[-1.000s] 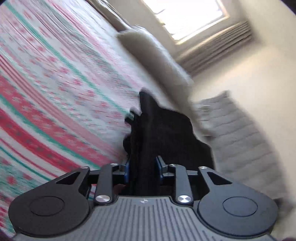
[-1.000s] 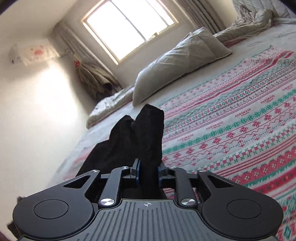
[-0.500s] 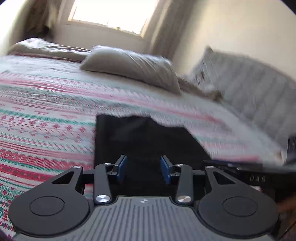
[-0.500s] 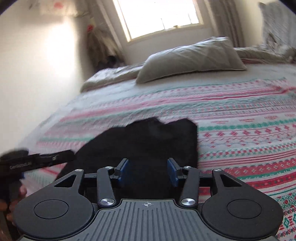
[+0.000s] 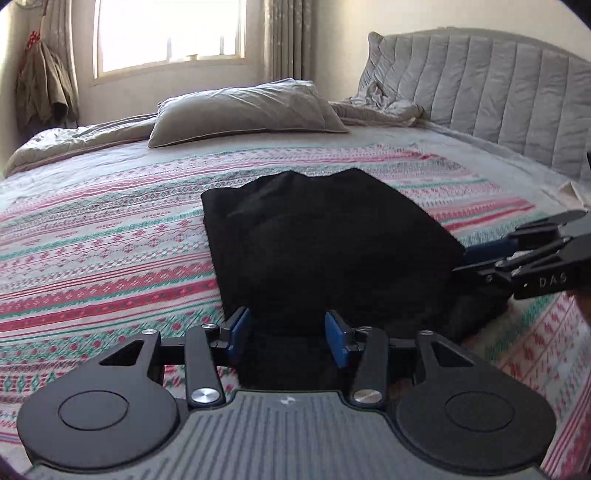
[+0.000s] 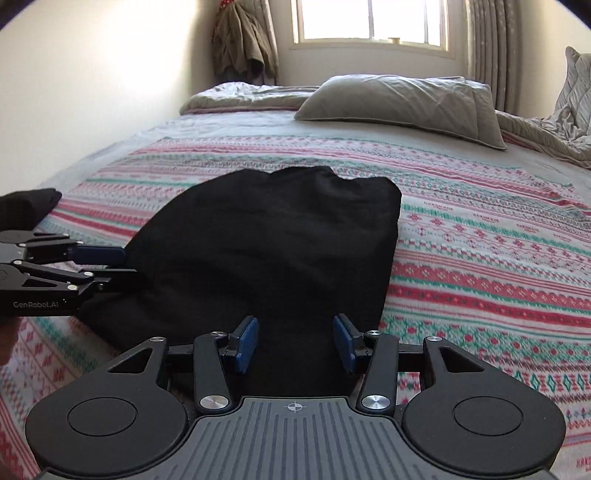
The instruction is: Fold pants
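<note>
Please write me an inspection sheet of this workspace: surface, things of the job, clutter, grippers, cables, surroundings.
Surface: bed with a striped patterned bedspread, lit by daylight.
Job's things: black pants lying folded in a compact block on the bedspread.
Clutter: grey pillow, rumpled quilt at the far edge of the bed, another dark cloth at the left edge of the right wrist view.
Grippers: left gripper opening, pads apart over the near edge of the pants; right gripper open, pads apart over the same edge.
Cables: nothing seen.
Surroundings: window, curtain, padded headboard, hanging jacket.
</note>
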`<state>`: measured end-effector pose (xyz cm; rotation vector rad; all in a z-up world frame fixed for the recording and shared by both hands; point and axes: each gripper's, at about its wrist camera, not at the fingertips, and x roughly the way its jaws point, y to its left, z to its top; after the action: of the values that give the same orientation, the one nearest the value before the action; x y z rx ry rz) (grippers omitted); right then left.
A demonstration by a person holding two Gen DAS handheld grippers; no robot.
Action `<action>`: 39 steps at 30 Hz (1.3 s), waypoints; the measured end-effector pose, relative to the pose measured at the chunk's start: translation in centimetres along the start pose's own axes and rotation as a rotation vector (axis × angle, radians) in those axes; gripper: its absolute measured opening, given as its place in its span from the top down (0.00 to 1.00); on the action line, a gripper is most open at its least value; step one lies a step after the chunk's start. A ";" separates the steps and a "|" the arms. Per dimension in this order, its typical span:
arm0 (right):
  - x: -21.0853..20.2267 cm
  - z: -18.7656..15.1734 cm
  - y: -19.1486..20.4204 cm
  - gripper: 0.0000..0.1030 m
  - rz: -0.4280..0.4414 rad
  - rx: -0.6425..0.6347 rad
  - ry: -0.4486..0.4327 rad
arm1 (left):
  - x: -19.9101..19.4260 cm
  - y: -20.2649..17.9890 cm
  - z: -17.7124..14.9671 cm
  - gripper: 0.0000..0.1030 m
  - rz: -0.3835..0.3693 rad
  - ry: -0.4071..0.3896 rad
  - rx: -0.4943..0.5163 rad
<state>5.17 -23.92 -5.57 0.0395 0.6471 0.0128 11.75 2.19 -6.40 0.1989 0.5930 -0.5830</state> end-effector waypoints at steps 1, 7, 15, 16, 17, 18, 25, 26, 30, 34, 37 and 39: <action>-0.2 -0.2 0.1 0.55 -0.003 -0.003 0.006 | -0.3 0.1 -0.1 0.51 0.005 0.014 0.003; -1.4 -1.5 -0.8 0.34 -0.041 0.001 0.108 | -1.6 1.6 -0.6 0.40 0.054 0.165 -0.041; -4.7 -0.4 -1.5 0.17 -0.157 -0.027 0.168 | -4.5 0.7 2.1 0.16 0.230 0.215 -0.113; -5.4 -0.1 -1.3 0.09 -0.161 -0.022 0.146 | -4.8 0.1 2.4 0.13 0.245 0.221 -0.116; -6.1 0.3 -0.9 0.05 -0.170 -0.012 0.121 | -5.1 -0.7 2.6 0.08 0.262 0.224 -0.117; -6.7 0.6 -0.5 0.04 -0.181 0.001 0.106 | -5.4 -1.4 2.7 0.03 0.282 0.223 -0.116; -7.2 1.3 0.5 0.01 -0.214 0.228 0.164 | -5.5 -5.0 2.4 0.00 0.336 0.220 -0.188; -7.2 1.0 0.6 0.01 -0.208 0.254 0.166 | -5.3 -5.2 2.3 0.00 0.332 0.228 -0.202; -7.3 0.5 2.5 0.01 -0.326 0.164 0.116 | -4.7 -5.9 1.9 0.00 0.383 0.229 -0.209; -6.9 0.1 3.1 0.00 -0.305 0.162 0.064 | -4.3 -5.6 1.7 0.00 0.413 0.229 -0.241; -6.2 -0.1 3.2 0.00 -0.305 0.185 0.070 | -4.1 -5.6 1.7 0.00 0.412 0.231 -0.242; -5.9 -0.2 3.2 0.00 -0.305 0.198 0.072 | -3.9 -5.8 1.7 0.00 0.417 0.230 -0.231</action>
<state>0.40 -20.87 -2.05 0.1312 0.7195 -0.3451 6.63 -1.35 -2.85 0.1659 0.8101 -0.0857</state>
